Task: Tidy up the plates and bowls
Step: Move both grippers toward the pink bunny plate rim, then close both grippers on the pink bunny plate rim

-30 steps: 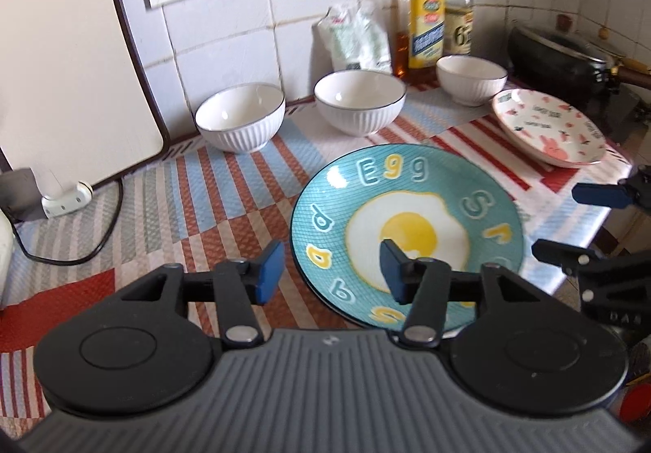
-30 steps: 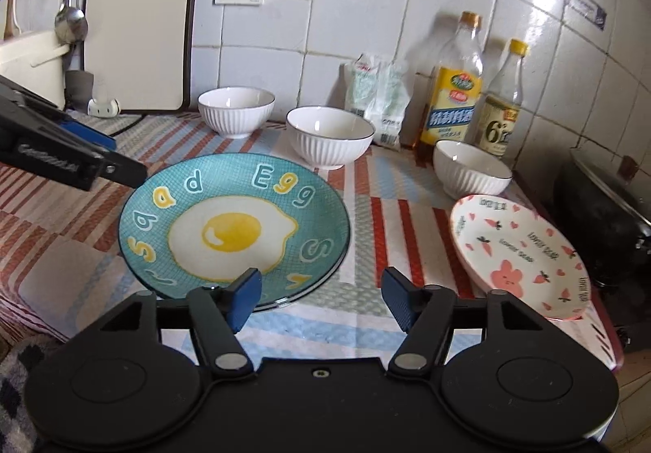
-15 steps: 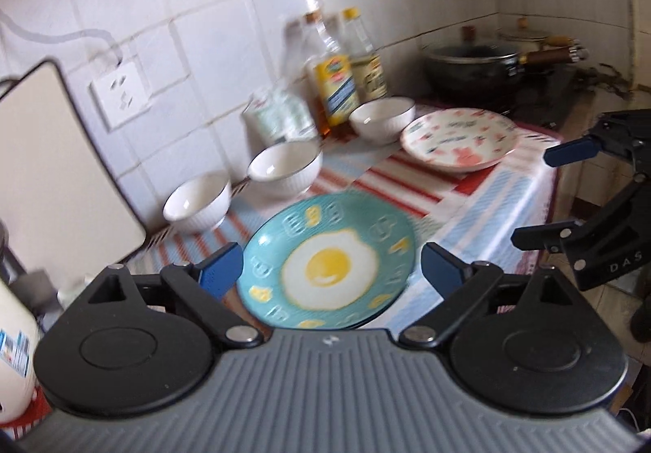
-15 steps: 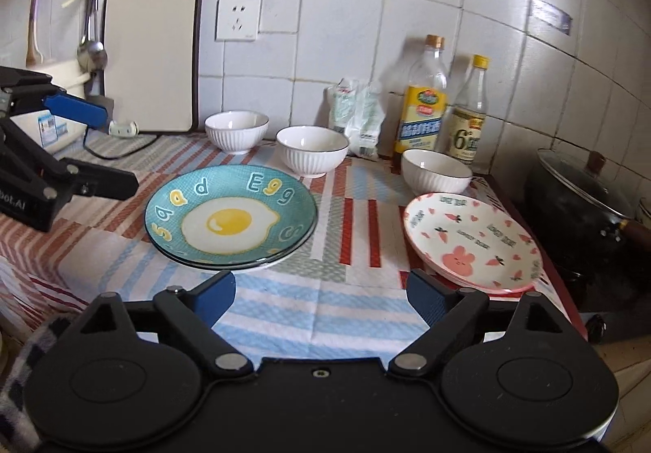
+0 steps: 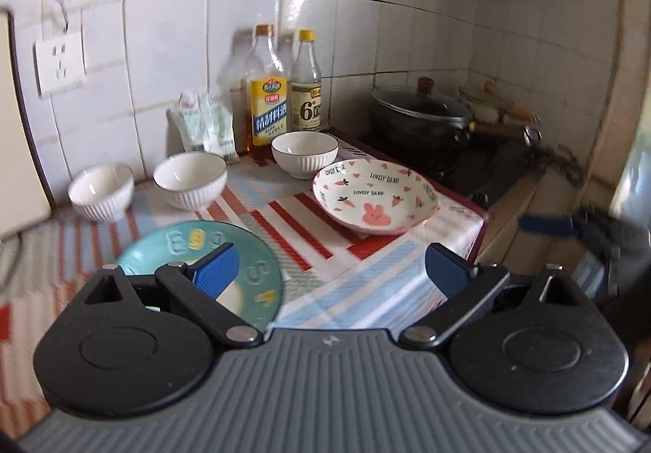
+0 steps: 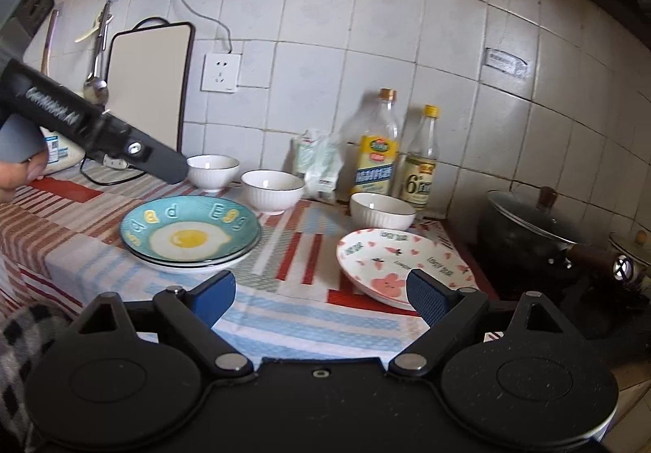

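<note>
A teal fried-egg plate (image 6: 191, 233) lies on top of another plate on the striped cloth; it also shows in the left wrist view (image 5: 252, 270), partly behind my left finger. A pink bunny plate (image 5: 374, 194) (image 6: 398, 261) lies to its right. Three white ribbed bowls stand behind: left (image 5: 101, 190) (image 6: 212, 171), middle (image 5: 190, 179) (image 6: 271, 191), right (image 5: 305, 154) (image 6: 382, 211). My left gripper (image 5: 329, 270) is open and empty, held back above the counter's front. My right gripper (image 6: 321, 292) is open and empty, also held back from the counter.
Two bottles (image 5: 268, 95) (image 6: 376, 152) and a plastic bag (image 5: 205, 127) stand against the tiled wall. A lidded black pan (image 5: 423, 115) (image 6: 529, 237) sits on the stove at the right. A cutting board (image 6: 148, 86) leans at the left.
Both grippers have pulled back and up from the counter and opened wider. The left view has swung right toward the stove. The plates and bowls have not moved.
</note>
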